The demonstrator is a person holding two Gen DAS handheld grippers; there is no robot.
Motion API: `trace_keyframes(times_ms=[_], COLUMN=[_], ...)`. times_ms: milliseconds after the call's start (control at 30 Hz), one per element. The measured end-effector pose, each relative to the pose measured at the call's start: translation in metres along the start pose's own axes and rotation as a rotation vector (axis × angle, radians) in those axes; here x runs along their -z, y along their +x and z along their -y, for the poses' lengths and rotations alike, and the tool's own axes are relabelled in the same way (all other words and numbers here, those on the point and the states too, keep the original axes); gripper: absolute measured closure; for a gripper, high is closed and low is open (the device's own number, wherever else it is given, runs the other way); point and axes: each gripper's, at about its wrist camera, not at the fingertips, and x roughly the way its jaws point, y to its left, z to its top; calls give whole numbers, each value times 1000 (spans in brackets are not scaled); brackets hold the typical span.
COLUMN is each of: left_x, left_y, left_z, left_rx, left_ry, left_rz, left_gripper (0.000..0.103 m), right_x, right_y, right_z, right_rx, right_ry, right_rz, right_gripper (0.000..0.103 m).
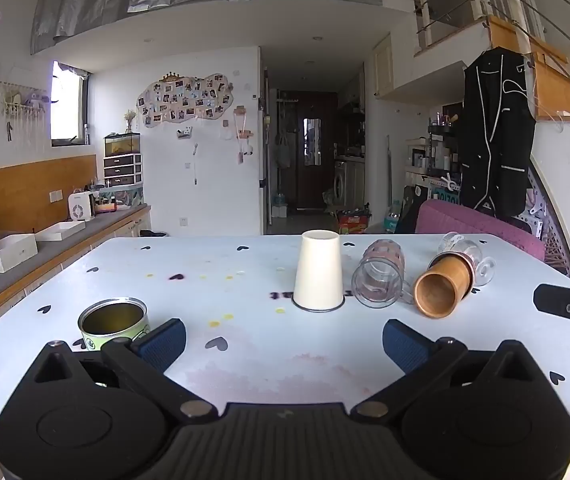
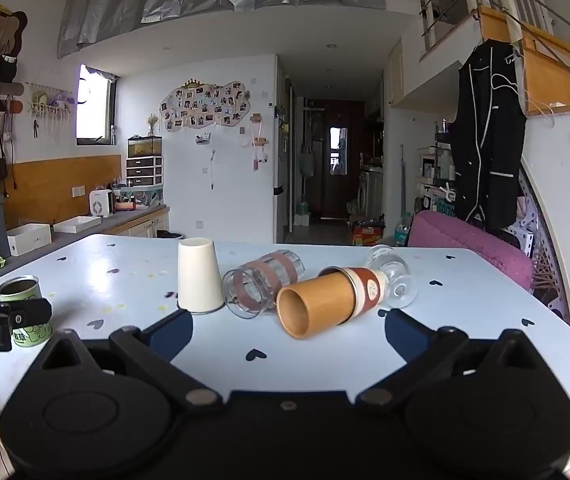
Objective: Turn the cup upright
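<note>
Four vessels sit in a loose row across the middle of the worktop (image 1: 221,248), none of them upright: a cream paper cup (image 1: 318,272) stands mouth-down on its rim, and to its right a glass tumbler (image 1: 381,278), a bamboo cup (image 1: 443,288) and a clear stemmed glass (image 1: 473,254) lie on their sides with mouths turned toward the cameras. The bamboo cup rests against the stemmed glass, which probably stops it rolling. The left gripper (image 1: 283,340) hangs low over the near edge, its jaws spread wide and empty, lined up roughly with the paper cup; the right gripper (image 2: 289,334) does likewise, jaws apart and empty, framing the bamboo cup (image 2: 317,304). An open tin (image 1: 113,322) stands upright just beside the left gripper's left finger. No cup is yet touched, so the flip seems not yet begun.
</note>
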Motion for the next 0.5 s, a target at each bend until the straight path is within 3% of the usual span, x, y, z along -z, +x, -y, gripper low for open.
trace_keyframes(times_ms=[500], left_x=[4], left_y=[1], left_z=[0], left_rx=[-3], left_ry=[1], left_rz=[1], left_gripper=[0], right_x=[0], right_y=[-2], right_z=[0], right_rx=[-2], right_ry=[1], right_rz=[-4], right_gripper=[0])
